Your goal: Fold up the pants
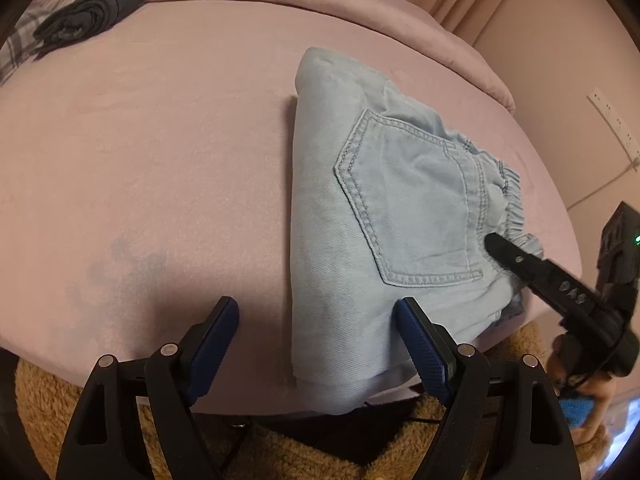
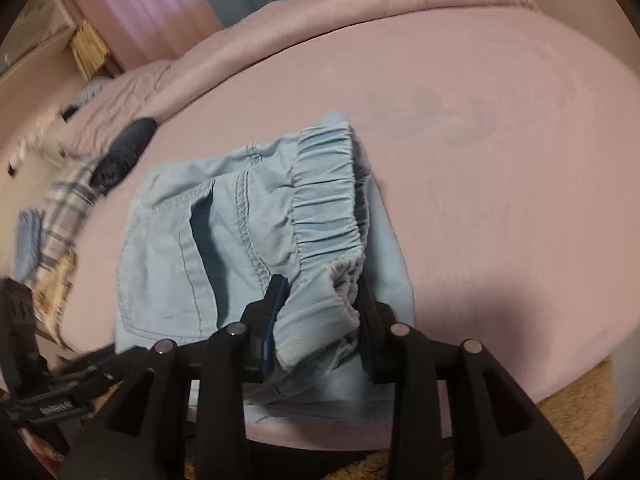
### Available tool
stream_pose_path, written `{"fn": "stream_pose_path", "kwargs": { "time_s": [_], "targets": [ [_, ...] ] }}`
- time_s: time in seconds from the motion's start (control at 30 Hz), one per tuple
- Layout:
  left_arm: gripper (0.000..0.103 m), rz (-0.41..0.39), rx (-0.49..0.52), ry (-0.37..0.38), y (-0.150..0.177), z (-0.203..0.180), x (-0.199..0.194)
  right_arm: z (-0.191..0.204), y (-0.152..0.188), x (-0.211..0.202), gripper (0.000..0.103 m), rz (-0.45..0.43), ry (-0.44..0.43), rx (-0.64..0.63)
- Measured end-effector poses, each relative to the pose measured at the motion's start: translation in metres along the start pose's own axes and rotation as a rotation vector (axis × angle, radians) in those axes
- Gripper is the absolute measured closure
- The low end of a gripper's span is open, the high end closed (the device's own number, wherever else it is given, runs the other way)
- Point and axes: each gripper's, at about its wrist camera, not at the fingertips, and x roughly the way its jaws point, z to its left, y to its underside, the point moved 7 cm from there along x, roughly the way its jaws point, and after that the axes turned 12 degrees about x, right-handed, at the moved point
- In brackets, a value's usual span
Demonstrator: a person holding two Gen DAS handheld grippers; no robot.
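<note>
1. The folded light-blue pants [image 1: 384, 216] lie on the pink bed [image 1: 160, 152], back pocket [image 1: 404, 204] up.
2. The right gripper [image 2: 320, 300] pinches the elastic waistband [image 2: 328, 200] at the near corner.
3. The left gripper [image 1: 316, 312] hangs spread wide over the pants' near edge, gripping nothing.
4. White lettering on a black strap [image 2: 56, 404] is too blurred to read.

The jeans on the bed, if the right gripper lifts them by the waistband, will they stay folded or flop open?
Probably flop: the jeans are soft denim, already bunching where the right gripper pinches the waistband. The loosely stacked layers would likely slide apart. They look light enough to lift.
</note>
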Motion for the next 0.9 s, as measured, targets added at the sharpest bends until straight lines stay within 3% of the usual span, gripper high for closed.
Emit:
{"fn": "stream_pose_path", "kwargs": {
  "time_s": [0.23, 0.37, 0.6, 0.67, 0.7, 0.83, 0.9],
  "targets": [
    [0.022, -0.031, -0.002, 0.016, -0.007, -0.002, -0.01, 0.029, -0.006, -0.039, 0.075, -0.118, -0.003, -0.113],
    [0.022, 0.004, -0.011, 0.003, -0.005, 0.001, 0.004, 0.008, 0.0, 0.001, 0.073, -0.025, 0.086, -0.094],
    [0.022, 0.012, 0.003, -0.023, -0.008, -0.002, 0.007, 0.003, -0.001, 0.013, 0.072, -0.014, 0.063, -0.081],
    [0.027, 0.004, 0.012, -0.001, -0.013, -0.004, -0.002, 0.008, -0.001, 0.011, 0.07, -0.028, 0.076, -0.107],
    [0.028, -0.029, 0.016, 0.015, -0.028, -0.006, -0.007, 0.007, 0.0, 0.011, 0.07, -0.03, 0.082, -0.118],
    [0.029, -0.169, 0.026, -0.074, -0.086, 0.01, -0.018, 0.002, 0.001, 0.01, 0.07, -0.028, 0.081, -0.111],
    [0.035, -0.135, 0.03, -0.115, -0.105, 0.018, 0.001, 0.002, 0.001, 0.011, 0.07, -0.028, 0.079, -0.114]
  ]
}}
